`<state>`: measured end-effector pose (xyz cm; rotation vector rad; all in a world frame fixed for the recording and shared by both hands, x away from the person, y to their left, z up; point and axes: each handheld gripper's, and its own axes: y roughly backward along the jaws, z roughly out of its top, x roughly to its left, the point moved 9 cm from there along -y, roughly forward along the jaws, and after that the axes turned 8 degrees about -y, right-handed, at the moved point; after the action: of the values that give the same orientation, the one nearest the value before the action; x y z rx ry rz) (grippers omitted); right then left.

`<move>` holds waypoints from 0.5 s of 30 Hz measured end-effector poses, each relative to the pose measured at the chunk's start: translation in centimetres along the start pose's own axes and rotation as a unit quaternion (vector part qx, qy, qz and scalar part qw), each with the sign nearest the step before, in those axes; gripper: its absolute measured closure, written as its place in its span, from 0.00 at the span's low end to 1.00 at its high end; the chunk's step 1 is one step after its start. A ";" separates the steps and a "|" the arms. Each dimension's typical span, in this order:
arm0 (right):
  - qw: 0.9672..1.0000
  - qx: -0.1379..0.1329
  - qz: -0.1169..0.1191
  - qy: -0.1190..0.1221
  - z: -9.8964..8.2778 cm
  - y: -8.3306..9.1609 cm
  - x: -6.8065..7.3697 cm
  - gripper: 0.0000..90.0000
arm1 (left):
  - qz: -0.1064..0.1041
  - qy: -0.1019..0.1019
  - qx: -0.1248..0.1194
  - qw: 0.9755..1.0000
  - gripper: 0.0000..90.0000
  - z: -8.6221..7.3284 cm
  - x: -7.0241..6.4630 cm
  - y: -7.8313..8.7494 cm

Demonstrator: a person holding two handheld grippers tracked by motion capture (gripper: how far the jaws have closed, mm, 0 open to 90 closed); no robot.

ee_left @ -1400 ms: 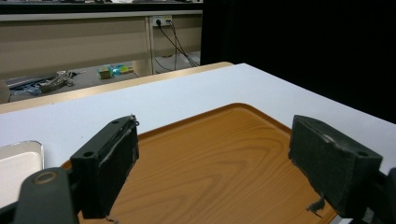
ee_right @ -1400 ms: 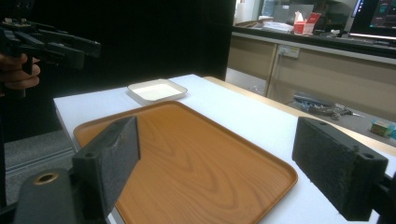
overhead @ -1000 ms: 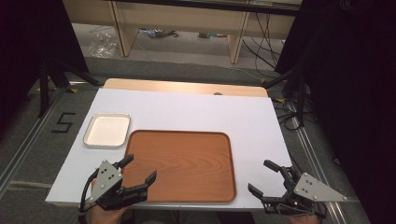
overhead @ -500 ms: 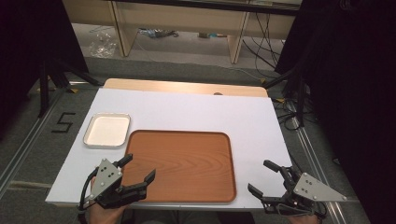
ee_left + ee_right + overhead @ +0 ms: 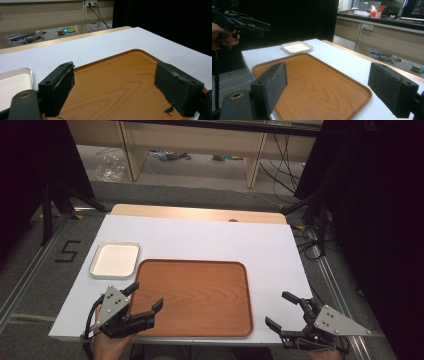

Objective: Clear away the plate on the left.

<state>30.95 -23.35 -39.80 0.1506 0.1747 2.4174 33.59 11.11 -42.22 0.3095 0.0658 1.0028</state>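
Evidently nothing is grasped yet: the left gripper [image 5: 145, 300] hovers over the lower left corner of the wooden tray [image 5: 200, 290], jaws spread wide and empty, while the right gripper [image 5: 287, 312] waits at the lower right of the frame, off the tray's edge on the white desk [image 5: 200, 240], jaws equally wide. A white dish [image 5: 115, 259] sits just beside the tray's upper left corner. This looks like the approach step; next, presumably, each gripper must close on a tray edge.

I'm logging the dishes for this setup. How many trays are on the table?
2. A large wooden tray lies at the middle of the white table's near side, and a small white tray sits just off its far-left corner. Both look empty.
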 end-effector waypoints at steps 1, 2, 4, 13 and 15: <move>1.000 0.004 -0.002 0.000 0.0 0.1 0.0 0.18 | 0.004 0.001 0.001 1.000 0.18 -0.1 0.3 -0.1; 1.000 0.004 -0.002 0.000 0.0 0.1 0.0 0.18 | 0.004 0.001 0.001 1.000 0.18 -0.1 0.3 -0.1; 1.000 0.006 -0.004 0.000 -0.1 0.1 0.0 0.18 | 0.008 0.001 0.003 1.000 0.18 -0.1 0.7 -0.2; 1.000 0.005 -0.003 0.000 -0.1 0.1 0.0 0.18 | 0.010 0.018 0.013 1.000 0.18 -0.6 1.9 -0.6; 1.000 0.006 -0.003 0.000 -0.1 0.1 0.0 0.18 | 0.010 0.017 0.015 1.000 0.18 -0.6 2.1 -0.7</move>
<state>30.90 -23.44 -39.89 0.1550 0.1905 2.4105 35.13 12.64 -42.83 0.3203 0.1082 1.0287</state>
